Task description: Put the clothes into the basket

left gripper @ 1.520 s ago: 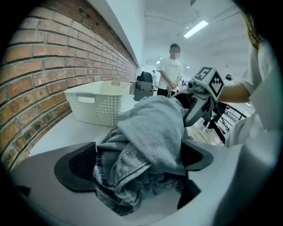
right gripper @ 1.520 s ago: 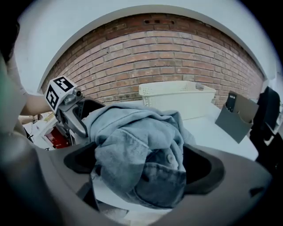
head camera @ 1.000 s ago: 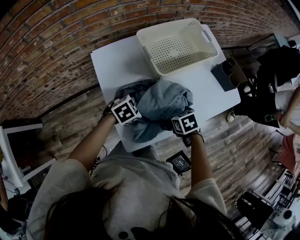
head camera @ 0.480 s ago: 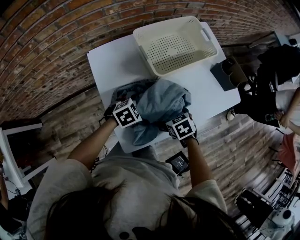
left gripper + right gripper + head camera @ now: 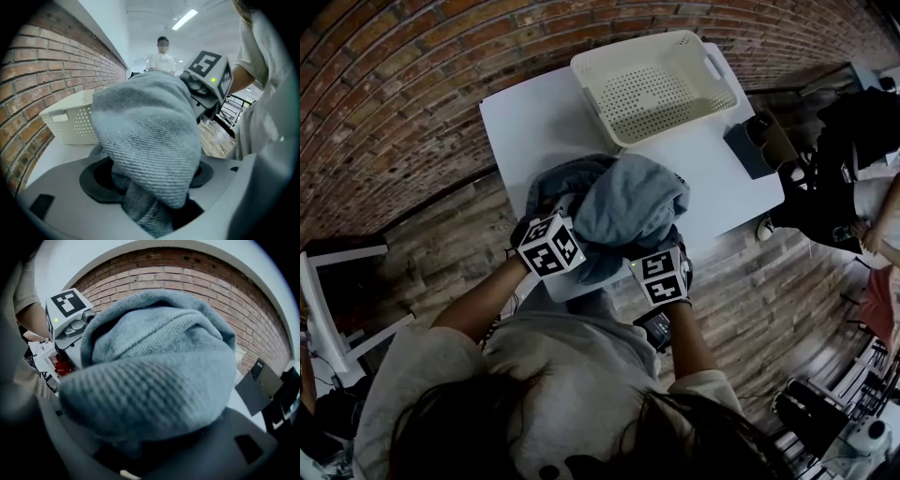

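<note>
Clothes gathered from both sides at the near edge of the table.
At the left, the left hand-held gripper was being closed on a fold of the grey-blue heap; at the right, the right hand-held gripper was being closed on the opposite side, fabric filling both sets of jaws, presumably so the pile could be carried as one into the empty cream basket beyond.

A bunched grey-blue heap of clothes fills the centre of the frame, caught between the closing jaws of the right tool. The left tool shows at upper left, and a brick wall arcs across the top.
</note>
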A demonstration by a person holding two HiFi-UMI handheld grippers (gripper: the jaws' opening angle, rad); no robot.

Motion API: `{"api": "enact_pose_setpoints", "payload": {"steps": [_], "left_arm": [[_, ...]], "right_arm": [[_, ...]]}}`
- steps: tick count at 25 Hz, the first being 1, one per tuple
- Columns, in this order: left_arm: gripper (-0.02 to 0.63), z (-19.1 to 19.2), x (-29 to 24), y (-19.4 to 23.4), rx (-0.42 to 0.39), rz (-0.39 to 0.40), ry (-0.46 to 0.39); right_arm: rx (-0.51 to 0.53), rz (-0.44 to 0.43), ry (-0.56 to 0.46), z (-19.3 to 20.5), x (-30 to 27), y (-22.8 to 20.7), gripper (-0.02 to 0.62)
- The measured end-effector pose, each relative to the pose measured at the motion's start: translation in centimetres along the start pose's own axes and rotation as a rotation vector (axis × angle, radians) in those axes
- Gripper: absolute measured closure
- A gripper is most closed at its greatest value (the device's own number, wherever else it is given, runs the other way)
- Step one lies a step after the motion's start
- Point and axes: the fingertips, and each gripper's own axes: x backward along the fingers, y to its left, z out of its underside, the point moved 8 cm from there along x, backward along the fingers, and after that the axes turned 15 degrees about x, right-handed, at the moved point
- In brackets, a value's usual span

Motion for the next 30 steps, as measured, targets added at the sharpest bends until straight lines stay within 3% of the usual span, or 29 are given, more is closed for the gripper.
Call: {"api": "enact_pose_setpoints", "payload": {"steps": [16,30], "left_arm": [[0.262,-7.6,9.9,-4.0,-0.125,-0.124,-0.280],[0.262,-14.4,14.2,-2.2,-0.205,-0.206,-0.408]], "right_arm": [[0.193,0.286,-0.136,-8.2,11.4,-1.1,0.316],[0.273,0.405,-0.228,-14.1,15.1,-5.8,0.316]]}}
